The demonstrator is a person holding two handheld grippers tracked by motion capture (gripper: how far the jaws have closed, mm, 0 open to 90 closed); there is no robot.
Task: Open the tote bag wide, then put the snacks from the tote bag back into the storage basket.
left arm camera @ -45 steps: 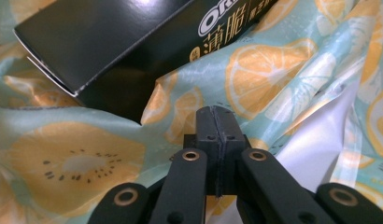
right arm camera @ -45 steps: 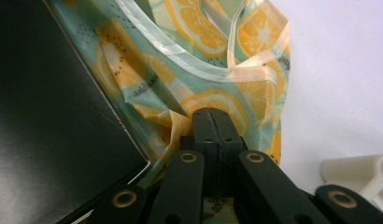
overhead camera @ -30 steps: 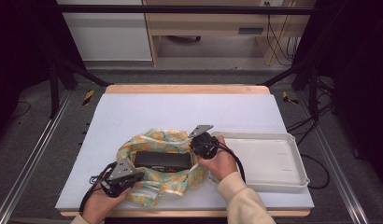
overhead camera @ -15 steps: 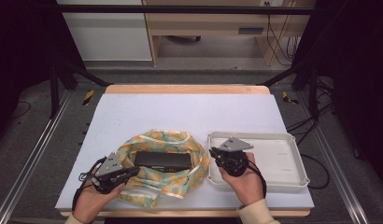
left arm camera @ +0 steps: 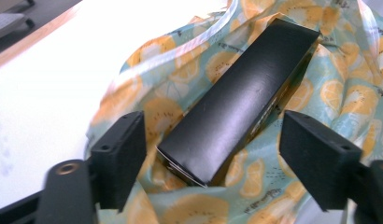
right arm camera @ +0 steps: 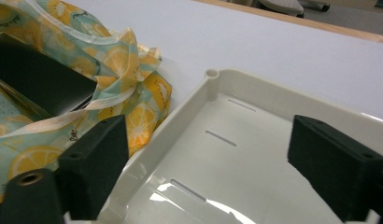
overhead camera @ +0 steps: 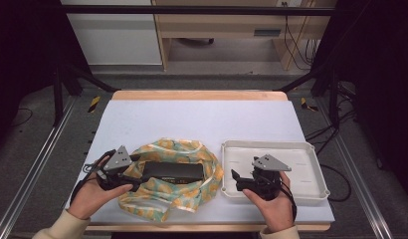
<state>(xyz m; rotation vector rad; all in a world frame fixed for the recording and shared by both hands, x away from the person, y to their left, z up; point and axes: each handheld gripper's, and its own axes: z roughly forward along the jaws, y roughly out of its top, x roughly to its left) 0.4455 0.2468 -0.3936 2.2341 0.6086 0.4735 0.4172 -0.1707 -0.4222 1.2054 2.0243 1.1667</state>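
My left jaws (overhead camera: 134, 175) just opened by the box (overhead camera: 173, 172) on the cloth (overhead camera: 192, 149); my right jaws (overhead camera: 237, 180) just opened over the tray (overhead camera: 311, 149), holding nothing.

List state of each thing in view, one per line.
black box: lying flat on the bag, untouched
fruit-print bag: crumpled open around the box
white tray: empty, upright, beside the bag
left claw: jaws have just been opening, open, box end between them, ungripped
right claw: jaws have just been opening, open, nothing held, over the tray
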